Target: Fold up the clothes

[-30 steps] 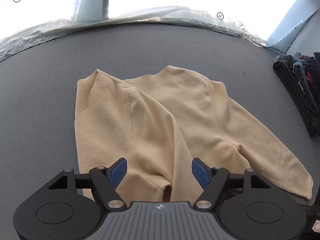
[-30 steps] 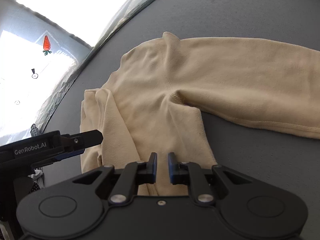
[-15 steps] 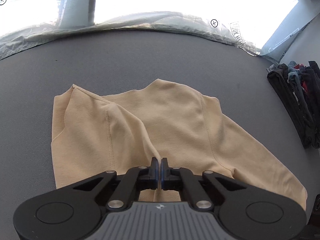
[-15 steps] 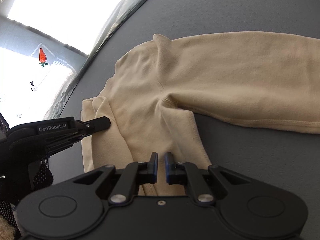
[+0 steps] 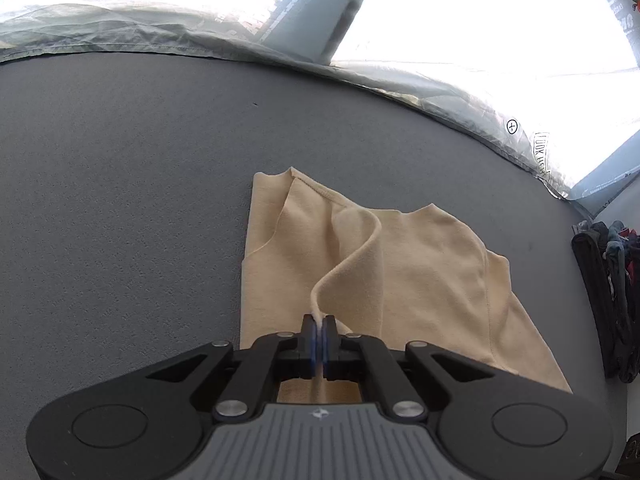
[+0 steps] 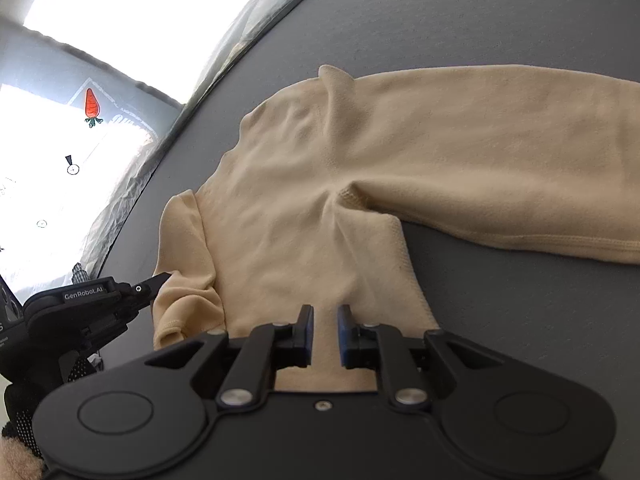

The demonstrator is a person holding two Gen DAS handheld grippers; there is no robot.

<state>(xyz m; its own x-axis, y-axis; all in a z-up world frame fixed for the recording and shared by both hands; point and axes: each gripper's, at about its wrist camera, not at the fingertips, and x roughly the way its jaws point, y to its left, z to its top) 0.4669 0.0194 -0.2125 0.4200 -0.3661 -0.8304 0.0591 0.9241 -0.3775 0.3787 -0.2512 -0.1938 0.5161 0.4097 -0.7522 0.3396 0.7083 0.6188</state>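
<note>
Nearest in the left wrist view, the left claw (image 5: pixel 319 332) is clenched on a thin edge of the beige top (image 5: pixel 420 272), the fabric pinched between its blue pads. From that pinch the cloth rises in a raised fold that curves away toward the neckline, lifted clear of the layer beneath. The rest of the top lies flat on the grey table (image 5: pixel 120 200), its left side already folded over the body, its right shoulder and sleeve spreading off to the right.

In the right wrist view, the right claw (image 6: pixel 324 334) sits low over the hem edge of the top (image 6: pixel 304 208). Its blue pads stand a small way apart with cloth showing between them, not pressing it; the claw is released. Just beyond it the armpit seam puckers, and the long sleeve (image 6: pixel 500 152) stretches flat across the table (image 6: pixel 520 320) to the right edge of the picture. To the left, the other claw (image 6: pixel 158 280) touches the bunched fold of the top, held by a hand in a dark dotted glove (image 6: pixel 24 412).

Farther off, at the right rim of the left view, a heap of dark clothes (image 5: pixel 608 292) rests at the table's edge. Crinkled clear plastic sheeting (image 5: pixel 400 84) runs along the far side, with bright windows behind.
</note>
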